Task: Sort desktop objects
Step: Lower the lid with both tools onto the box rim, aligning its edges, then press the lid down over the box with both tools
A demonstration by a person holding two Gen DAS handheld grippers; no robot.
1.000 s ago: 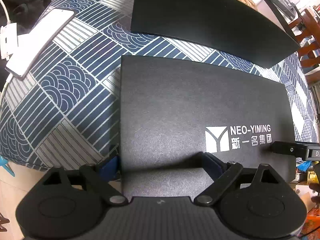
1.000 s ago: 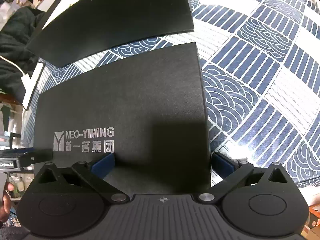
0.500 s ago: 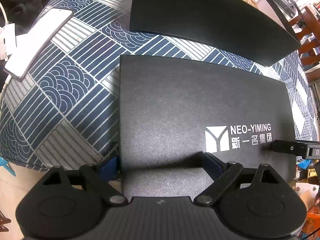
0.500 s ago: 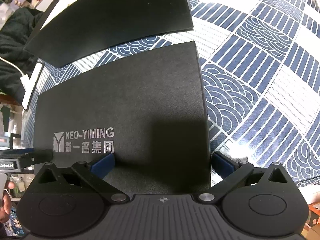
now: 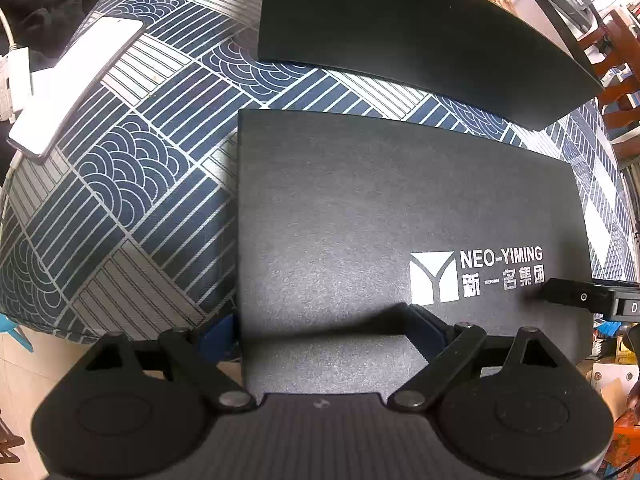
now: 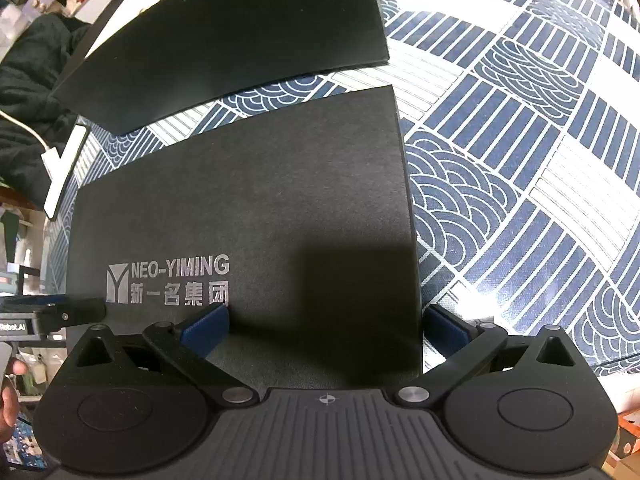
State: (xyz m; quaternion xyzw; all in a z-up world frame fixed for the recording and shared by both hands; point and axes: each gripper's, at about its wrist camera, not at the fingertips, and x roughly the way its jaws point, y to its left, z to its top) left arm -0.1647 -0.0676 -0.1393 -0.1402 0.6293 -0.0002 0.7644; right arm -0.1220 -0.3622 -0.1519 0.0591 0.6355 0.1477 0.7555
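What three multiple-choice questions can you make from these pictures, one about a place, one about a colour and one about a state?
1. Where does the phone lie relative to the box?
A. on top of it
B. to its left, on the cloth
C. inside it

2. What colour are the pads of the left gripper?
A. red
B. yellow
C. blue

3. How do that gripper's jaws stand?
A. open
B. shut on the phone
C. shut on nothing

Answers:
1 B: the phone lies on the cloth, apart from the box's left edge.
2 C: both pads show blue.
3 A: the pads stand wide apart, astride the box's near left corner.
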